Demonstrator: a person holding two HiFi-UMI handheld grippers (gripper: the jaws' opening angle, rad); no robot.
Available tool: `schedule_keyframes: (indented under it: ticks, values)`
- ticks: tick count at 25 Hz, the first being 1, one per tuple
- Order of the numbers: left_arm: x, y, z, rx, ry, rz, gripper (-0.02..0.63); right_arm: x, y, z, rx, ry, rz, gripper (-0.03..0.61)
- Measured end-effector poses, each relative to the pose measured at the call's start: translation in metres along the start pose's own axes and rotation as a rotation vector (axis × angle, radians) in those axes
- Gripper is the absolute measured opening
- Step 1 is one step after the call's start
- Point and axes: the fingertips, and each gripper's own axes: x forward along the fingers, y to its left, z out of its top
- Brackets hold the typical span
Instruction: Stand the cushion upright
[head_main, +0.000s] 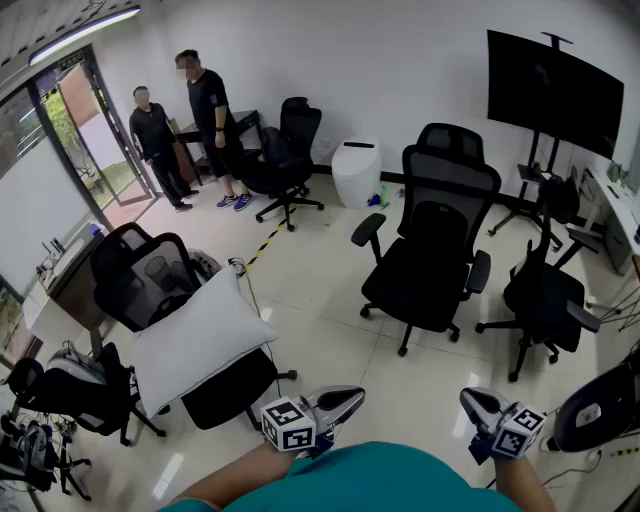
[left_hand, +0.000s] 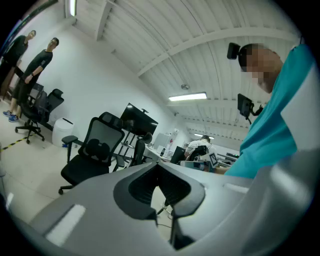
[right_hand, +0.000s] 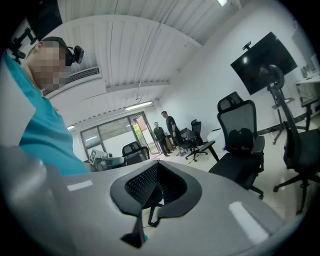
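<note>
The white cushion (head_main: 200, 345) lies slumped on the seat of a black office chair (head_main: 232, 392) at the head view's lower left, tilted back rather than upright, its long axis running roughly from 8 o'clock to 2 o'clock. It sits at about 10 o'clock from the left gripper (head_main: 350, 400), near but apart. The right gripper (head_main: 475, 402) is farther off, so the left looks the likelier one to reach. Both grippers have their jaws pressed together with nothing between them.
</note>
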Motion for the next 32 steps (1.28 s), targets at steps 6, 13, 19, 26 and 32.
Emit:
schedule_keyframes:
  ticks: [6,13,19,26,32]
  values:
    - [-0.044,0.077,0.017,0.108,0.039,0.039,0.012,0.095,0.007,0.008,-0.022,0.047,0.052,0.003]
    - [-0.113,0.212,0.050,0.163,0.107,0.110,0.056,0.262,0.011,0.047,-0.053,0.103,0.148,0.003]
    - [-0.142,0.303,0.056,0.348,0.367,0.187,0.182,0.384,0.011,0.065,-0.046,0.191,0.292,0.003]
    - [-0.142,0.384,0.018,0.631,0.919,0.167,0.353,0.486,-0.037,0.079,-0.026,0.288,0.509,0.003]
    - [-0.121,0.463,0.007,0.699,1.410,0.064,0.476,0.553,-0.116,0.108,0.019,0.408,0.693,0.003]
